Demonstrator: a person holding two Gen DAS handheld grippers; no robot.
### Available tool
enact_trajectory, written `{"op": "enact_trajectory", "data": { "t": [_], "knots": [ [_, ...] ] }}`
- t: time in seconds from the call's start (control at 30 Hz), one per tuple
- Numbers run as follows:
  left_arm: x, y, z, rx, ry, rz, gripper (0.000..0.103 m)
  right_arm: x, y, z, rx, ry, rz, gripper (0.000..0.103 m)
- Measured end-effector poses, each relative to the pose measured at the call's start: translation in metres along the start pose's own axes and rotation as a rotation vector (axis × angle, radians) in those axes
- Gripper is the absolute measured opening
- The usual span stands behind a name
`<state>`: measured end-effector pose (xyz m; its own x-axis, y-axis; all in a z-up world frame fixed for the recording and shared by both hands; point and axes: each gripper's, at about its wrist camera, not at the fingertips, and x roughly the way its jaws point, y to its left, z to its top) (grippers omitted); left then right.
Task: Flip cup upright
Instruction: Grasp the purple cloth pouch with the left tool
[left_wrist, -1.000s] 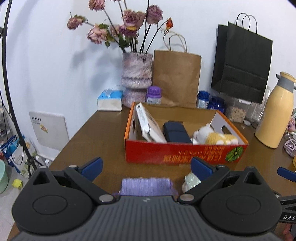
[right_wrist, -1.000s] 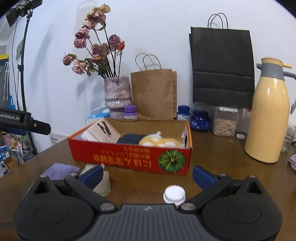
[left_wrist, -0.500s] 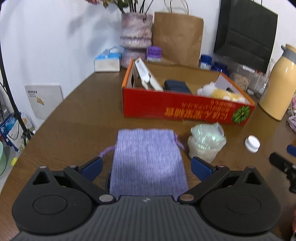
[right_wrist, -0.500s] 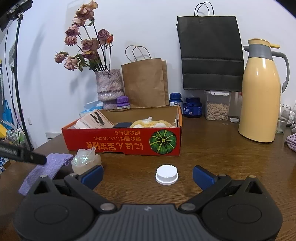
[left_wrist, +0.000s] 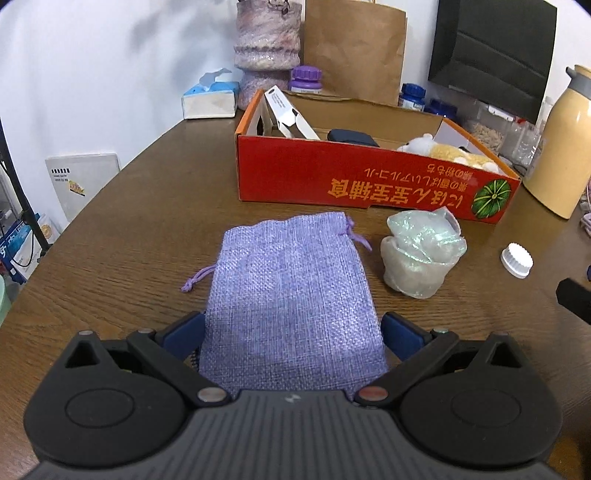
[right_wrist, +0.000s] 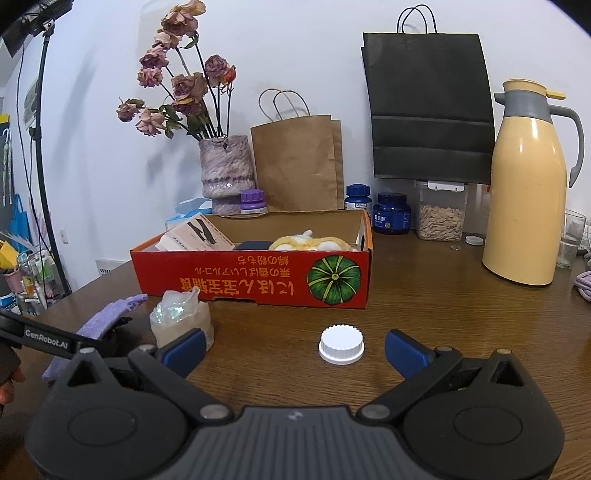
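Farthest to my left a purple cloth pouch (left_wrist: 291, 295) lies flat on the brown table (left_wrist: 129, 236), and my left gripper (left_wrist: 291, 332) hangs over its near end with the jaws spread wide, one blue finger on each side of the fabric and neither closed on it. Just right of the pouch stands the cup (left_wrist: 423, 254), a translucent, iridescent thing resting mouth-down on the wood, touched by nothing. Behind both sits a red cardboard box (left_wrist: 369, 184) with a pumpkin printed on its front. Further right a white bottle cap (right_wrist: 341, 345) lies on the table, between and slightly beyond the tips of my right gripper (right_wrist: 295, 349), whose jaws are also wide apart and hold nothing; its left finger overlaps the cup in the right wrist view, though I cannot tell whether they touch. At the far right stands a yellow thermos jug (right_wrist: 528, 192).
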<state>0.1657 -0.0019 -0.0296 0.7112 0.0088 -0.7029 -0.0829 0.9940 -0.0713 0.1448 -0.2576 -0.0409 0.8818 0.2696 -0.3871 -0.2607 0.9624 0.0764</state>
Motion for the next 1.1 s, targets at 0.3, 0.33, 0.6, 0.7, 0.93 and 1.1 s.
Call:
{"op": "enact_trajectory", "data": {
  "t": [0.3,0.33,0.6,0.7,0.93,1.1],
  "knots": [
    [-0.009,0.006,-0.004,-0.016,-0.035,-0.002,0.103,0.003,0.001,-0.002,-0.006,0.011,-0.002,0.103],
    [-0.008,0.006,-0.004,-0.008,-0.031,0.004,0.103,0.004,0.0,-0.002,-0.006,0.012,-0.002,0.103],
    [-0.004,0.006,-0.009,-0.007,-0.041,0.022,0.092,0.005,0.0,-0.003,-0.007,0.019,-0.001,0.103],
    [-0.011,0.011,-0.012,-0.026,-0.063,-0.011,0.081,0.006,0.0,-0.003,-0.008,0.023,0.001,0.103],
    [-0.024,0.023,-0.02,-0.056,-0.089,-0.03,0.03,0.007,0.001,-0.005,-0.017,0.028,0.004,0.103],
    [-0.031,0.031,-0.023,-0.075,-0.108,-0.058,0.018,0.01,0.005,-0.006,-0.032,0.034,0.0,0.103]
  ]
}}
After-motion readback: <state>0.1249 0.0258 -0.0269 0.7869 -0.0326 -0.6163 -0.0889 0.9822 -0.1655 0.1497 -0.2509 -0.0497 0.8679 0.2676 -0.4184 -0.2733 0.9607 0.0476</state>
